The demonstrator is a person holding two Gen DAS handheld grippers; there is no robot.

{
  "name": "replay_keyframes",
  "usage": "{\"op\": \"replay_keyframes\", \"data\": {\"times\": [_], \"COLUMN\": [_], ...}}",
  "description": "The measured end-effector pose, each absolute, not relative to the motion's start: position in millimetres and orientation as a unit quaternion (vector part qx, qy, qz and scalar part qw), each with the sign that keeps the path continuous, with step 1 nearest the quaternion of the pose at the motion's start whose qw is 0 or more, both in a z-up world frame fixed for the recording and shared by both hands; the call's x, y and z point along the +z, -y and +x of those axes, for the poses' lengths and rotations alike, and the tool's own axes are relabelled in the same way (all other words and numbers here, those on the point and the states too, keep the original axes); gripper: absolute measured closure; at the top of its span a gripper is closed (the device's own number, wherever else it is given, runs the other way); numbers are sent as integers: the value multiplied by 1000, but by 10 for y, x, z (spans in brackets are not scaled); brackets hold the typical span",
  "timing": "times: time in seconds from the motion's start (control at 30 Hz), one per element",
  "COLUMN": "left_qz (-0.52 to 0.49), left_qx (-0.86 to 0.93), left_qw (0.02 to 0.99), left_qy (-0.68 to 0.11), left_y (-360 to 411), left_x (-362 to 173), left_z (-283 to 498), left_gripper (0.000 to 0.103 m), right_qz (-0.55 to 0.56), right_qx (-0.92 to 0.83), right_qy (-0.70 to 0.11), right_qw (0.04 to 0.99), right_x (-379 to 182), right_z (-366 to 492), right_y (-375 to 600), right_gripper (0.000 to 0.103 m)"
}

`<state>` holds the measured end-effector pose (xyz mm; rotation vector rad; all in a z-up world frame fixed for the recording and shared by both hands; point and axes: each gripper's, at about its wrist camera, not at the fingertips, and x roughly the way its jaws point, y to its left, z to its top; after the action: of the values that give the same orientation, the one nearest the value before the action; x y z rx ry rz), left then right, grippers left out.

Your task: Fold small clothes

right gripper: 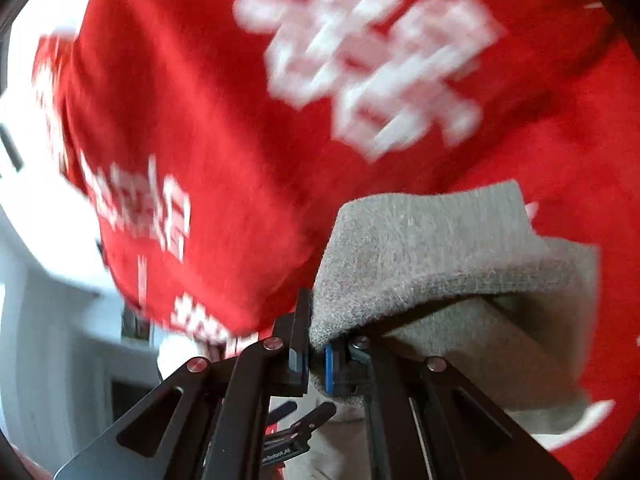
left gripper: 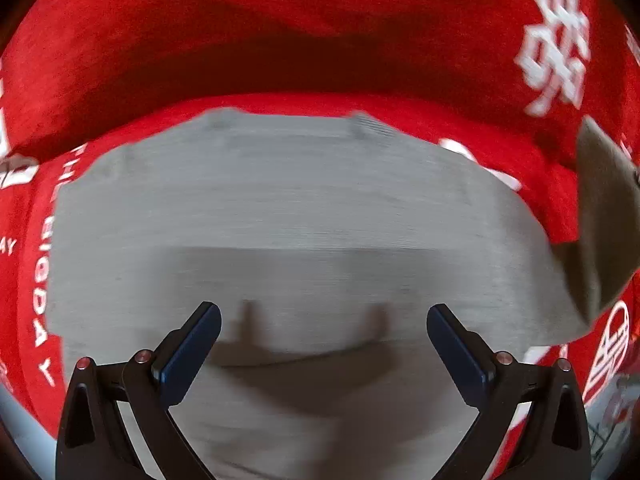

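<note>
The right gripper (right gripper: 316, 360) is clamped on the edge of a grey knit garment (right gripper: 432, 248), lifting a fold of it above the red printed cloth (right gripper: 192, 100). The left gripper (left gripper: 324, 332) hangs above the same grey knit garment (left gripper: 280, 200), fingers spread apart and holding nothing.

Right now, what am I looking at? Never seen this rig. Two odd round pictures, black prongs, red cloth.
No robot here: a person holds a two-finger tool in each hand, each with a fisheye camera looking along its fingers. The left wrist view looks down on a grey garment lying on a red cloth with white print; the left tool is open and holds nothing. In the right wrist view, the right tool is shut on a fold of the grey garment, above the same red cloth.
</note>
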<state>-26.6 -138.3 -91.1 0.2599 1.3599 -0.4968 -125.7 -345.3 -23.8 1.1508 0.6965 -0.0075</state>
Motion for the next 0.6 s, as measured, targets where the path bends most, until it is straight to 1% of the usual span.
{"op": "replay_keyframes", "data": {"times": [0.1, 0.23, 0.3, 0.37, 0.4, 0.47, 0.5, 0.53, 0.6], "left_qz": [106, 83, 75, 69, 66, 64, 63, 61, 57], "left_qx": [-204, -165, -150, -139, -137, -135, -136, -139, -145], "left_qw": [750, 760, 762, 762, 761, 758, 757, 757, 757], "left_qy": [-620, -623, -626, -629, -630, -635, -636, -635, -634], "left_y": [1053, 521, 351, 189, 117, 57, 20, -8, 0], "left_x": [-916, -950, -1014, -1061, -1082, -1137, -1147, -1164, -1183], "left_z": [-122, 75, 132, 182, 203, 230, 243, 266, 315], "left_gripper": [0, 0, 0, 0, 0, 0, 0, 0, 0], "right_qz": [504, 446, 421, 406, 412, 434, 445, 459, 481], "right_qx": [30, 35, 30, 13, 6, 0, -5, -14, -54], "right_qy": [-372, -459, -495, -532, -541, -529, -520, -506, -484], "right_qw": [779, 767, 759, 743, 734, 729, 729, 730, 729], "right_x": [-408, -794, -987, -1158, -1212, -1205, -1183, -1135, -1069], "right_z": [-849, -475, -385, -332, -347, -446, -525, -583, -693], "right_y": [2923, 2298, 2116, 2020, 2011, 2052, 2085, 2126, 2245], "right_gripper": [97, 97, 93, 93, 90, 71, 49, 43, 43]}}
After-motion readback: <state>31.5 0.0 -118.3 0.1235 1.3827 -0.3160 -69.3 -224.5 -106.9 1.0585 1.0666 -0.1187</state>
